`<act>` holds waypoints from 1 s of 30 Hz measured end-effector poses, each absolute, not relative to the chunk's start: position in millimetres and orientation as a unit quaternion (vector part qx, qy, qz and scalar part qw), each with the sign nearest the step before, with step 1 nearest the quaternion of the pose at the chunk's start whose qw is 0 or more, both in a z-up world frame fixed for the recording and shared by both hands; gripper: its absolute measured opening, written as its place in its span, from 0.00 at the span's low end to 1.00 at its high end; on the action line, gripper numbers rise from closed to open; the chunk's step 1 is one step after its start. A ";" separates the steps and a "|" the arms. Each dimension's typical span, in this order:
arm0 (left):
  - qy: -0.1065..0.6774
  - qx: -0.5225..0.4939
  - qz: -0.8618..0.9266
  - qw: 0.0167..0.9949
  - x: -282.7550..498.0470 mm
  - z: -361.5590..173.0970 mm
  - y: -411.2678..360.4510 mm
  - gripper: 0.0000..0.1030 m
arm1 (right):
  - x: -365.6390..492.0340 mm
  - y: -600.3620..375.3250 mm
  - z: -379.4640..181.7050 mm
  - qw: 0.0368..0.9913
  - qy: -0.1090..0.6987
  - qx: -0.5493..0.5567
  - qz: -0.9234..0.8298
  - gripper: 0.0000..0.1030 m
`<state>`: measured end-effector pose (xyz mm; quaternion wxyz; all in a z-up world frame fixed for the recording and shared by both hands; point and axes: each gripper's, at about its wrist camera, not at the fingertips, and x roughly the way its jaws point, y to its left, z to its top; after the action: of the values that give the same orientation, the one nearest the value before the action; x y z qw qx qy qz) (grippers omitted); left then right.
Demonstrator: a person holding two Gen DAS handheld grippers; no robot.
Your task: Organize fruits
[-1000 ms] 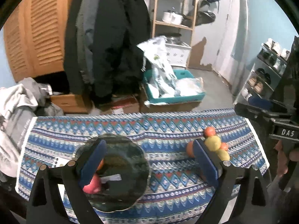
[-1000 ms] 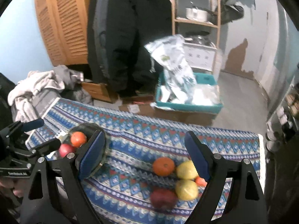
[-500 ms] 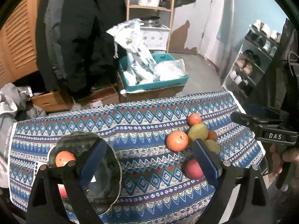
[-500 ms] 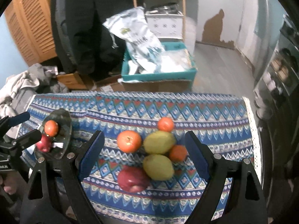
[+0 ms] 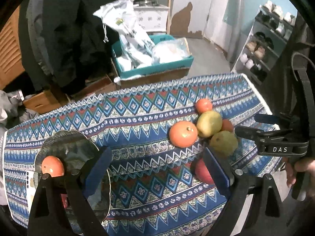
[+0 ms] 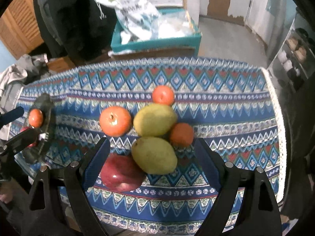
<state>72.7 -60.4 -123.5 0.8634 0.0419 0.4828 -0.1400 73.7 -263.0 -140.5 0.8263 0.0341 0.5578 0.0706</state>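
Observation:
On the patterned tablecloth (image 6: 226, 106) lies a cluster of fruit: a large orange (image 6: 115, 121), two yellow-green mangoes (image 6: 155, 120) (image 6: 154, 155), two small oranges (image 6: 163, 95) (image 6: 181, 134) and a red apple (image 6: 121, 174). My right gripper (image 6: 152, 155) hangs open above the nearer mango and the apple, touching neither. A dark glass plate (image 5: 78, 149) at the left holds an orange (image 5: 52, 166) and a red fruit mostly hidden behind my finger. My left gripper (image 5: 157, 169) is open over bare cloth between the plate and the cluster (image 5: 208, 123).
Beyond the table's far edge stand a teal bin (image 5: 153, 68) full of bags, cardboard boxes, hanging dark coats (image 5: 74, 29) and a shoe rack (image 5: 265, 45) at right. A pile of clothes (image 6: 13, 76) lies off the left end. A hand (image 5: 301, 167) holds the right gripper.
Both grippers have sunk toward the table and tilted downward. The left view has swung right from the plate toward the fruit cluster. The right gripper now hovers directly over the cluster.

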 end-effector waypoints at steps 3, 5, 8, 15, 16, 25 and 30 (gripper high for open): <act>0.497 0.054 -0.138 0.855 77.2 -139.8 -64.6 0.92 | 76.7 -259.1 -156.8 0.816 0.574 0.026 0.068 0.84; 0.504 0.058 -0.138 0.851 79.1 -148.7 -65.6 0.92 | 79.6 -258.5 -167.1 0.808 0.584 0.029 0.068 0.84; 0.510 0.057 -0.140 0.847 80.6 -156.7 -65.4 0.92 | 82.8 -258.9 -179.7 0.799 0.598 0.031 0.063 0.84; 0.529 0.054 -0.136 0.836 88.3 -171.1 -68.2 0.92 | 86.4 -258.5 -202.1 0.782 0.619 0.041 0.058 0.84; 0.530 0.055 -0.136 0.835 89.0 -172.6 -68.9 0.92 | 86.7 -258.7 -205.7 0.779 0.622 0.046 0.059 0.84; 0.537 0.066 -0.137 0.830 92.2 -182.1 -75.7 0.92 | 95.4 -253.1 -229.4 0.764 0.639 0.063 0.063 0.84; 0.543 0.072 -0.139 0.825 95.5 -189.8 -80.1 0.92 | 99.7 -251.3 -247.5 0.748 0.654 0.085 0.069 0.83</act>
<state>95.5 -80.1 -189.8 0.8252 0.0715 0.5428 -0.1386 99.7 -251.3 -247.5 0.7482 0.0852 0.6543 0.0694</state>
